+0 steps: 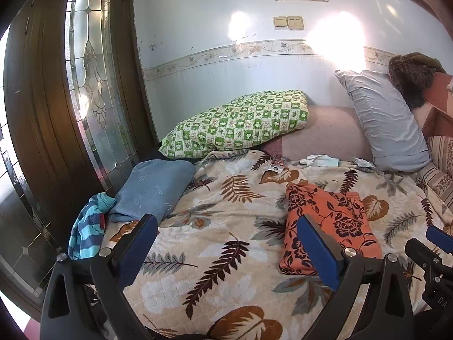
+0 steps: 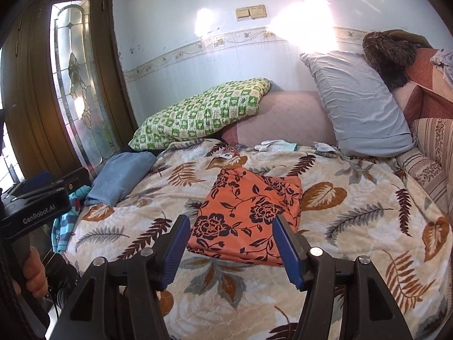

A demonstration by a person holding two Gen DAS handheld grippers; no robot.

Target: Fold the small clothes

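Observation:
An orange garment with dark flowers (image 1: 328, 226) lies folded in a rectangle on the leaf-patterned bedspread (image 1: 220, 226); it also shows in the right wrist view (image 2: 249, 215). My left gripper (image 1: 226, 226) is open and empty above the bedspread, left of the garment. My right gripper (image 2: 232, 226) is open and empty, its fingers standing apart over the garment's near edge. A blue striped garment (image 1: 87, 229) lies crumpled at the bed's left edge, also in the right wrist view (image 2: 63, 226). Small white pieces (image 1: 320, 160) lie near the pillows.
A folded blue cloth (image 1: 153, 189) lies at the left. A green checked pillow (image 1: 240, 121) and a grey pillow (image 1: 388, 121) rest at the wall. A wooden door with glass (image 1: 85, 85) stands left. Striped bedding (image 2: 430, 158) lies right.

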